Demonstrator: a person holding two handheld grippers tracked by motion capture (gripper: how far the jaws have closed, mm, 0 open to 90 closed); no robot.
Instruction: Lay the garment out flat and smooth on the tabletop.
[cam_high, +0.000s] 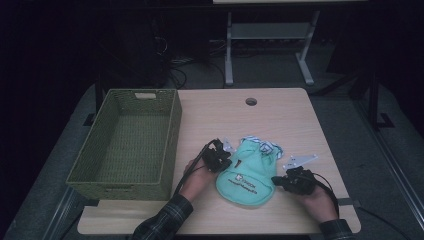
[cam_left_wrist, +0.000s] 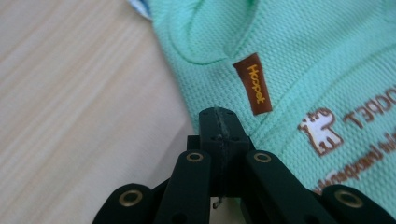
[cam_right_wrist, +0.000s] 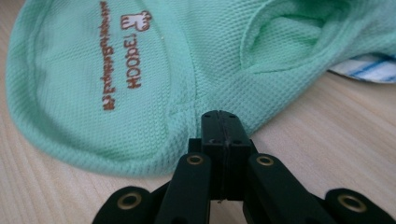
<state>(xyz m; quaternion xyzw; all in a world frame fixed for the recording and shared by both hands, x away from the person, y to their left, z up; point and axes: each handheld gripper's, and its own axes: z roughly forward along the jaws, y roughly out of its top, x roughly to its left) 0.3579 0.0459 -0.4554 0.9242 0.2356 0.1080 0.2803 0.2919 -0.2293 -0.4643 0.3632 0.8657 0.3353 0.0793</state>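
A small mint-green garment (cam_high: 247, 172) with brown lettering lies flat on the wooden table (cam_high: 280, 115). My left gripper (cam_high: 230, 162) sits at its left edge, jaws pressed together on the hem. In the left gripper view the tips (cam_left_wrist: 218, 113) meet at the cloth's border (cam_left_wrist: 303, 56), just below a brown label (cam_left_wrist: 252, 84). My right gripper (cam_high: 276, 179) is at the garment's right edge, also shut. In the right gripper view its tips (cam_right_wrist: 221, 114) close over the hem of the garment (cam_right_wrist: 140, 56), which puckers slightly there.
A green woven basket (cam_high: 172, 135) stands at the table's left, with nothing in it. A round cable hole (cam_high: 251, 101) is near the far edge. A white-and-blue striped lining (cam_right_wrist: 369, 70) shows at the garment's collar. Dark floor and a desk frame lie beyond.
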